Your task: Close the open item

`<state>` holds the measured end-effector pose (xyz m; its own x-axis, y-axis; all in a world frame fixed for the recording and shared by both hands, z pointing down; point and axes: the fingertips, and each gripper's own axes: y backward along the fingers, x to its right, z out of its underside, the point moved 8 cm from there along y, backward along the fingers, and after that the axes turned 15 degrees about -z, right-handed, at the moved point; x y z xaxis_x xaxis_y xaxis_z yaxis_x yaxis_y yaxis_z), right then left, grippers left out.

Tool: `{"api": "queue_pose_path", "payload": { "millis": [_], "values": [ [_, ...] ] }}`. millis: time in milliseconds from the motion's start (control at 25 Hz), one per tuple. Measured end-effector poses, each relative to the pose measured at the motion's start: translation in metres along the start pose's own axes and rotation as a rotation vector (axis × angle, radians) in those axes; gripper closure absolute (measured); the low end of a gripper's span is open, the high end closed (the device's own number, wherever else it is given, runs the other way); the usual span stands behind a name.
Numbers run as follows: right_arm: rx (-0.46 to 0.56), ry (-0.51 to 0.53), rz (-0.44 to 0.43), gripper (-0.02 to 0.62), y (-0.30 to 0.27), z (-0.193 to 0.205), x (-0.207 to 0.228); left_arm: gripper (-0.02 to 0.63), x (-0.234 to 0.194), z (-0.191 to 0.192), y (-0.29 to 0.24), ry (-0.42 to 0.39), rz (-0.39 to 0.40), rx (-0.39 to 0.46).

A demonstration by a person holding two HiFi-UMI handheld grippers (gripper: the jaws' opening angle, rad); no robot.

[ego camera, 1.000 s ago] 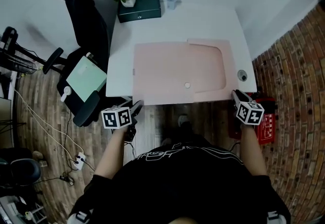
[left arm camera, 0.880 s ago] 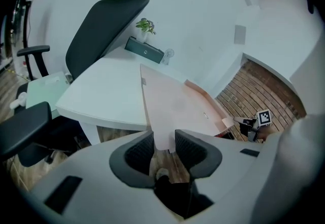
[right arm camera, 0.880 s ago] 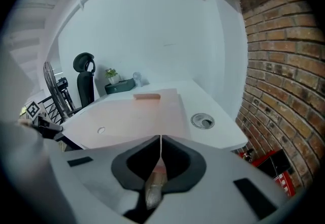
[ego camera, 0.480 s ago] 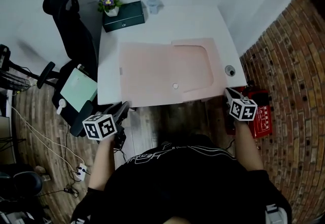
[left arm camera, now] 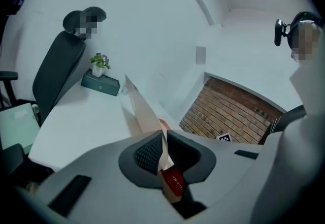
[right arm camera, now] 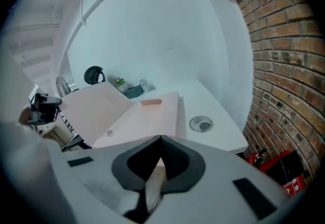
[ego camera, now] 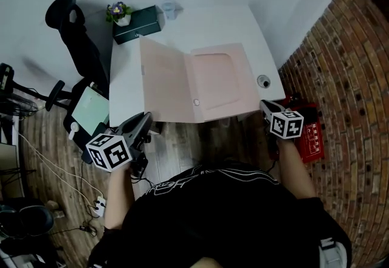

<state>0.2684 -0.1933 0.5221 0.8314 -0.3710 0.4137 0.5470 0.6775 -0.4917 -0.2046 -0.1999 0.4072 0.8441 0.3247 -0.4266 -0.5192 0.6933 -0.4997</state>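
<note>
At 7 o'clock | your left hand-held gripper [ego camera: 146, 120] closing on raised folder cover [ego camera: 161, 81] | right hand-held gripper [ego camera: 265, 106] clamps folder [ego camera: 219, 84] at 5 o'clock, anchoring

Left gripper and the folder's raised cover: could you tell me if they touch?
Touching: the left gripper view shows the left gripper, jaws closing, pinching the raised cover.

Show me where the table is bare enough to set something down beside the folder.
Bare table behind the folder, right of the cup; a narrow strip beside the grommet. Crowded: back-left corner with box and plant.
</note>
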Motion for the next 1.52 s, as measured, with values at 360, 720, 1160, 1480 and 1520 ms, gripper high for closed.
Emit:
{"api": "queue_pose_path", "payload": {
  "millis": [360, 720, 1160, 1480, 1520],
  "values": [
    [-0.003, 0.056, -0.118, 0.592, 0.020, -0.022, 0.008, 0.554, 0.083, -0.015, -0.017, -0.070, 0.038, 0.017],
    [0.024, 0.069, -0.174, 0.592, 0.051, -0.025, 0.033, 0.554, 0.148, -0.017, -0.052, -0.157, 0.055, -0.005],
    [0.013, 0.089, -0.211, 0.592, 0.080, -0.030, 0.071, 0.552, 0.205, 0.006, -0.109, -0.149, 0.103, -0.029],
    [-0.013, 0.090, -0.209, 0.592, 0.098, -0.020, 0.097, 0.552, 0.239, 0.033, -0.159, -0.194, 0.084, -0.088],
    [-0.013, 0.089, -0.210, 0.592, 0.100, -0.019, 0.099, 0.552, 0.243, 0.036, -0.165, -0.200, 0.079, -0.096]
  ]
}}
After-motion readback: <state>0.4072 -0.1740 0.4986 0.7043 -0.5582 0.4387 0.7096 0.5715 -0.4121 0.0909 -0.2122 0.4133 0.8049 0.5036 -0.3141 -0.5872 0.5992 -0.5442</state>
